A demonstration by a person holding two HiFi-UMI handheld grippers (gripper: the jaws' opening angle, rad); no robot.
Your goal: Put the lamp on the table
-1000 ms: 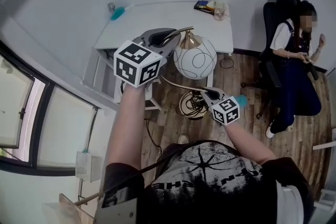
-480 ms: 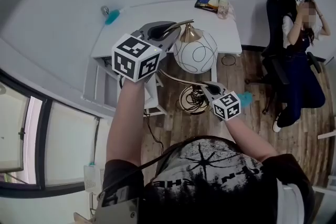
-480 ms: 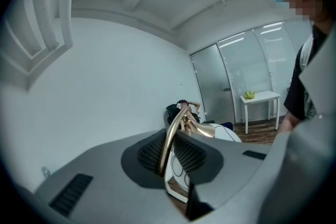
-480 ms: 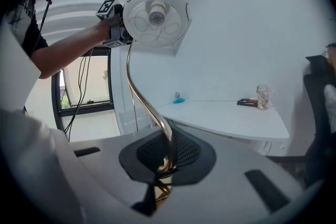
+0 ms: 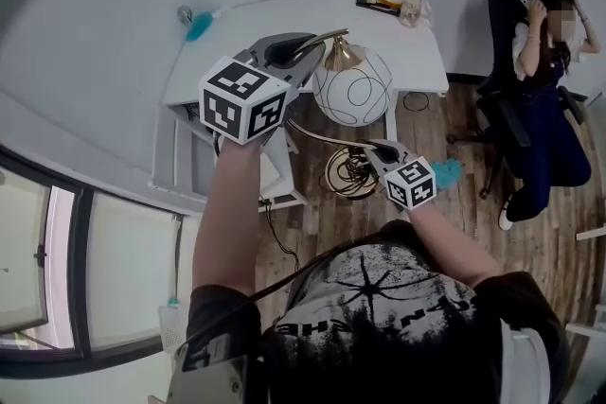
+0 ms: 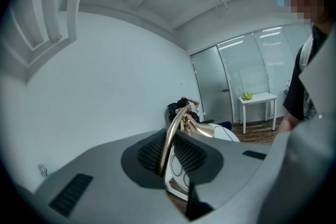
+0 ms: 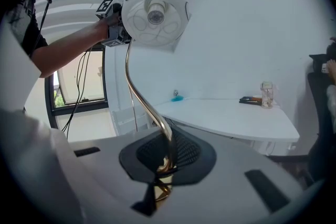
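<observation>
So, left gripper (image 5: pixel 301 50) is clamped high up on the gold stem (image 6: pixel 169 136) of the lamp (image 5: pixel 352 92), and right gripper (image 5: pixel 376 151) is pinched shut on it lower down. Table (image 5: pixel 284 24) sits ahead of both jaws. I'd move both together so nothing twists.

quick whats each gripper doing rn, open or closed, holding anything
left gripper: closed on the lamp's gold stem, up by the shade
right gripper: closed on the lamp's gold stem too, lower down
</observation>
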